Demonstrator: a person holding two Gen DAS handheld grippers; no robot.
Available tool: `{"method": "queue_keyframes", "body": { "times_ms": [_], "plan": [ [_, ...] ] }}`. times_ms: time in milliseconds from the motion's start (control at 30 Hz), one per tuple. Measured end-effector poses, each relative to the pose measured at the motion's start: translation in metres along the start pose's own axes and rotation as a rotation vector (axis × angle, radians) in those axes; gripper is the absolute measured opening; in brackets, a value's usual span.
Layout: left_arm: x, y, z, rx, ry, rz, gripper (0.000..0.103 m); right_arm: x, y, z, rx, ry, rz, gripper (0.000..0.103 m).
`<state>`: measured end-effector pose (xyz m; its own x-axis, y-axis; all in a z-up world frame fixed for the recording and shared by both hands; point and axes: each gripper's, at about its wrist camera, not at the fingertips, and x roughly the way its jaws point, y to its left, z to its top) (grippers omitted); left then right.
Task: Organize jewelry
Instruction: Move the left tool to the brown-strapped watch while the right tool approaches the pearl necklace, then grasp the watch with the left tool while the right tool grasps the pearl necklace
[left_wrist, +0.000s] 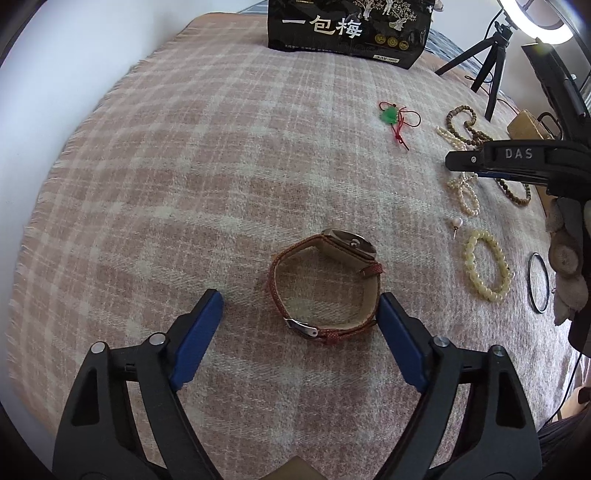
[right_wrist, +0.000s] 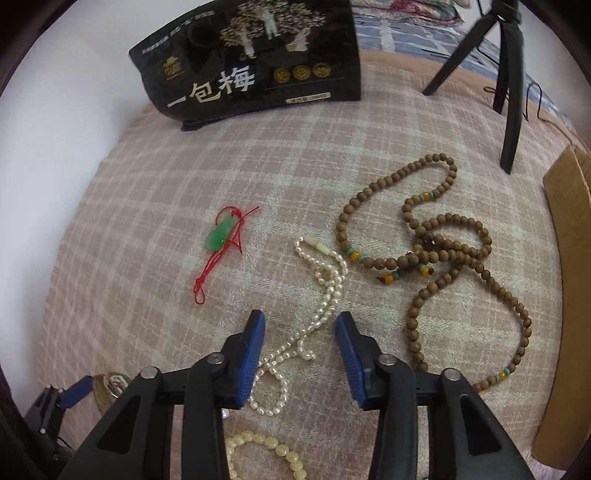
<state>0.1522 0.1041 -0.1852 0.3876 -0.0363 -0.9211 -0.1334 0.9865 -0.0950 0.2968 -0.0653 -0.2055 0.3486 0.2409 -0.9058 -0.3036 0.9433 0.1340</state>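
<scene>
Left tongs (left_wrist: 300, 325) spread wide; red-strapped watch (left_wrist: 327, 286) lies buckled between the tips, case tilted, touching the right pad. Right tongs (right_wrist: 300, 341) spread, straddling a white pearl strand (right_wrist: 321, 295); wooden beads (right_wrist: 443, 254) just right.

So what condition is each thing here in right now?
left gripper: open, empty, watch between its fingers
right gripper: open, empty, over the pearls
watch: strap buckled, lying on its side
pearl necklace: strung out, looped
wooden bead necklace: coiled over itself
jade pendant: lying flat on its red cord
snack bag: upright
</scene>
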Motion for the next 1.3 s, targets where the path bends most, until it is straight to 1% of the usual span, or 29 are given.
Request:
{"method": "queue_keyframes", "body": {
  "times_ms": [33, 100, 133, 200, 233, 300, 467, 633, 733, 767, 933, 1133, 1300],
  "plan": [
    [0.001, -0.002, 0.000, 0.004, 0.001, 0.000, 0.083, 0.001, 0.002, 0.000, -0.010, -0.002, -0.012, 0.032],
    [0.001, -0.004, 0.001, 0.014, 0.003, 0.003, 0.079, 0.001, 0.002, 0.000, -0.019, -0.007, -0.026, 0.022],
    [0.002, -0.006, 0.002, 0.018, 0.007, 0.003, 0.078, 0.000, 0.002, 0.000, -0.017, -0.008, -0.029, 0.019],
    [0.002, -0.008, 0.003, 0.020, 0.011, -0.008, 0.069, -0.001, -0.001, 0.000, -0.011, -0.012, -0.020, 0.008],
    [0.002, -0.010, 0.004, 0.021, 0.012, -0.011, 0.067, -0.001, -0.002, 0.000, -0.008, -0.012, -0.012, 0.006],
    [0.001, -0.011, 0.003, 0.026, 0.012, -0.022, 0.059, -0.002, -0.005, -0.001, -0.002, -0.013, 0.003, 0.005],
    [0.001, -0.009, 0.004, 0.021, 0.010, -0.036, 0.057, -0.011, -0.016, -0.003, 0.031, -0.020, 0.060, 0.005],
    [-0.005, -0.007, 0.004, 0.000, -0.004, -0.048, 0.056, -0.025, -0.018, -0.002, 0.040, -0.053, 0.086, 0.005],
    [-0.013, -0.006, 0.002, 0.003, -0.028, -0.050, 0.056, -0.035, -0.017, -0.002, 0.038, -0.075, 0.095, 0.004],
    [-0.016, -0.007, 0.002, 0.004, -0.036, -0.051, 0.056, -0.039, -0.017, -0.002, 0.037, -0.081, 0.098, 0.001],
    [-0.025, -0.008, 0.001, 0.006, -0.057, -0.057, 0.056, -0.059, -0.013, -0.004, 0.016, -0.122, 0.099, 0.001],
    [-0.033, -0.012, 0.005, 0.010, -0.087, -0.057, 0.055, -0.067, -0.018, -0.005, 0.039, -0.147, 0.103, 0.001],
    [-0.046, -0.019, 0.010, 0.010, -0.122, -0.073, 0.055, -0.094, -0.023, -0.002, 0.058, -0.205, 0.134, 0.001]
  ]
}}
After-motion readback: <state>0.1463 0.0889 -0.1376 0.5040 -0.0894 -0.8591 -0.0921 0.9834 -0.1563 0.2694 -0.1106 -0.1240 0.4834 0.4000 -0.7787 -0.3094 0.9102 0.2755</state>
